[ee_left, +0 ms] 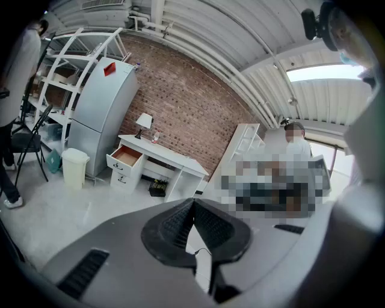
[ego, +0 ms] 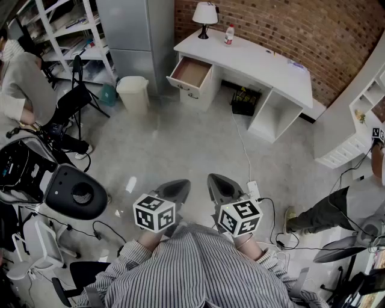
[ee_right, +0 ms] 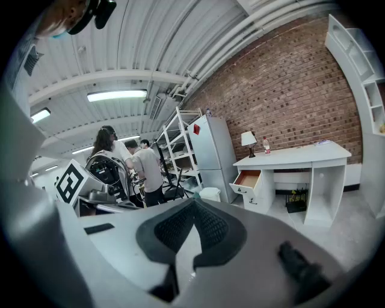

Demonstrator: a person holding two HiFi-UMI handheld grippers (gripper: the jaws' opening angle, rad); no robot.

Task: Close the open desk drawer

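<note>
- The left gripper (ego: 174, 190) is held low in front of the person's grey striped shirt (ego: 198, 264), its grey nose pointing across the pale concrete floor (ego: 180, 144) toward the desk. In the left gripper view its two black ribbed pads (ee_left: 174, 225) meet at the tips with nothing between them.
- The right gripper (ego: 221, 185) sits just beside the left one (their black-and-white marker cubes (ego: 154, 212) are nearly level). In the right gripper view its black ribbed pads (ee_right: 174, 231) are likewise pressed together at the tips, holding nothing.
- The white drawer with a brown wooden bottom (ego: 191, 73) stands pulled out at the left end of the long white desk (ego: 258, 60). It is well apart from both grippers, on the far side of the floor.
- The desk stands against the red brick wall (ego: 289, 24). Both gripper views show the drawer (ee_left: 126, 156) (ee_right: 248, 179) open and far ahead.
- A white-shaded table lamp (ego: 205, 13) stands on the desktop, with a small white bottle with a red cap (ego: 229, 34) just beside it.
- A white lidded waste bin (ego: 133, 93) stands near the drawer, in front of a tall grey refrigerator (ego: 135, 30).
- A black crate (ego: 245, 101) sits in the knee space under the desk.
- A white power strip (ego: 252, 190) lies on the floor just beside the right gripper.
</note>
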